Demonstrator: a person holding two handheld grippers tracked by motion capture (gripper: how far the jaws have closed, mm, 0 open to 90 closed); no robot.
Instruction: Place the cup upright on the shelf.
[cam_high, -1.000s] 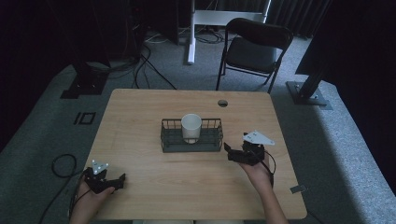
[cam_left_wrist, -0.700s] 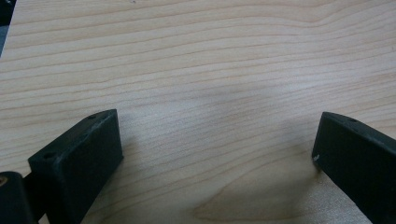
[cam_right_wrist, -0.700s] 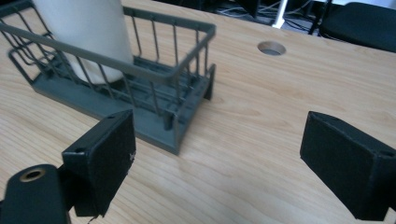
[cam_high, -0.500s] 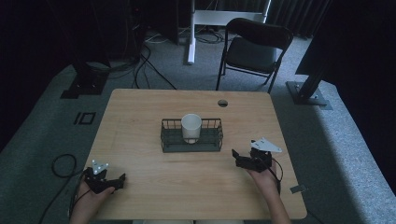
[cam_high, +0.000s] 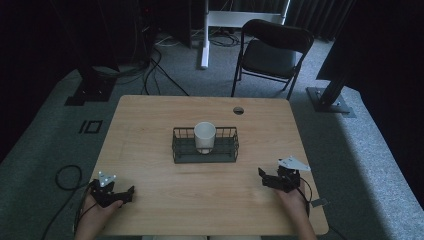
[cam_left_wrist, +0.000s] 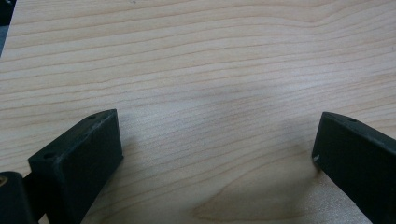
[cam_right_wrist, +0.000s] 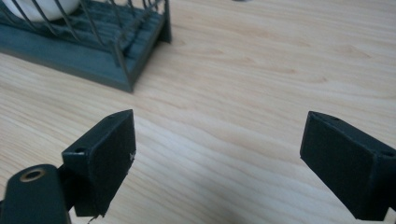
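Observation:
A white cup (cam_high: 204, 136) stands upright in a dark wire basket (cam_high: 230, 149) at the middle of the wooden table (cam_high: 165, 120). Low at the table's front left, my left gripper (cam_high: 129, 191) rests open, with bare wood between its jaws (cam_left_wrist: 219, 135). My right gripper (cam_high: 261, 176) sits open at the front right, a little right of the basket and apart from it. In the right gripper view the basket's corner (cam_right_wrist: 130, 70) and the cup's bottom (cam_right_wrist: 42, 9) lie ahead to the left, beyond the jaws.
A round cable hole (cam_high: 238, 110) sits near the table's far edge. Behind the table stand a black folding chair (cam_high: 272, 50) and a white desk leg (cam_high: 204, 35). Cables (cam_high: 67, 175) lie on the grey floor to the left.
My right gripper has drawn back from beside the basket toward the table's front right edge. The left gripper has not moved.

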